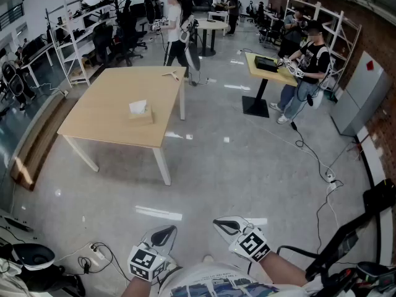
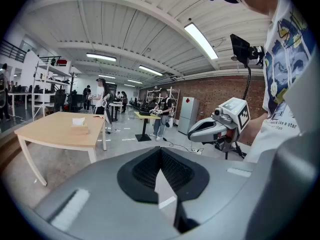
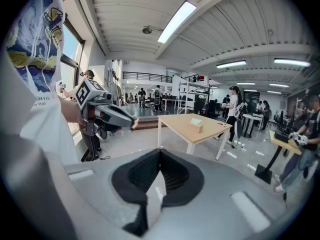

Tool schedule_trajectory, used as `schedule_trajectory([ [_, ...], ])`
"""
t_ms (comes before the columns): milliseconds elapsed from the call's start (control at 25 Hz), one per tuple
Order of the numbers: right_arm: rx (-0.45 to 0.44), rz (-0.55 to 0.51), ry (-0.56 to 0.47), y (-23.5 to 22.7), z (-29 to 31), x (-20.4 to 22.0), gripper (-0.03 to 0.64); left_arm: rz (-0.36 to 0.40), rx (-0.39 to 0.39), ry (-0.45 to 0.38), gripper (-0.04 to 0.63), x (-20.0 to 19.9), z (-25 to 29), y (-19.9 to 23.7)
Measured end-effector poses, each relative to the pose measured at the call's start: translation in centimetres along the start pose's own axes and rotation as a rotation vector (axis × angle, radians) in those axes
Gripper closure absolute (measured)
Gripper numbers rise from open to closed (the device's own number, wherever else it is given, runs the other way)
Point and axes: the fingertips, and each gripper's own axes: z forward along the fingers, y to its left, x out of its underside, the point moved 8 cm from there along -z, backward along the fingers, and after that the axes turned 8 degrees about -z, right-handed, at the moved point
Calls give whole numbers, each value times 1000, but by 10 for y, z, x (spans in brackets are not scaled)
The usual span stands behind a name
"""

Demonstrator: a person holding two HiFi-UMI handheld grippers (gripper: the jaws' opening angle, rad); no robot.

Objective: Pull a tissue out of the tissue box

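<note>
The tissue box stands on a light wooden table several steps ahead of me, with a white tissue sticking up from its top. Both grippers are held low and close to my body, far from the table. My left gripper and right gripper are shut with nothing in them. In the left gripper view the box shows small at the left, past the shut left gripper. The right gripper view has the box on the table, beyond the shut right gripper.
Grey floor lies between me and the table. A small wooden object lies at the table's far end. A bench runs along the left. People stand by a yellow pedestal table at the right. Cables trail across the floor at the right.
</note>
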Motion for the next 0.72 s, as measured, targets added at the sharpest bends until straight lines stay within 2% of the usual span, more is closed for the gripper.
schedule_trajectory([
  [120,6,-15,-7,-14,-26,18,614,-20,7,-10,592,5,18,-22],
  [280,9,-1,-1,-23,-48,40,614,-48,-19,-35,592,7,33,-38],
  [440,6,18,-1,-31,-62,53,614,-48,-29,-37,592,1,41,-49],
  [720,-23,52,15,-55,-44,60,614,-50,-5,-35,592,-11,68,-35],
])
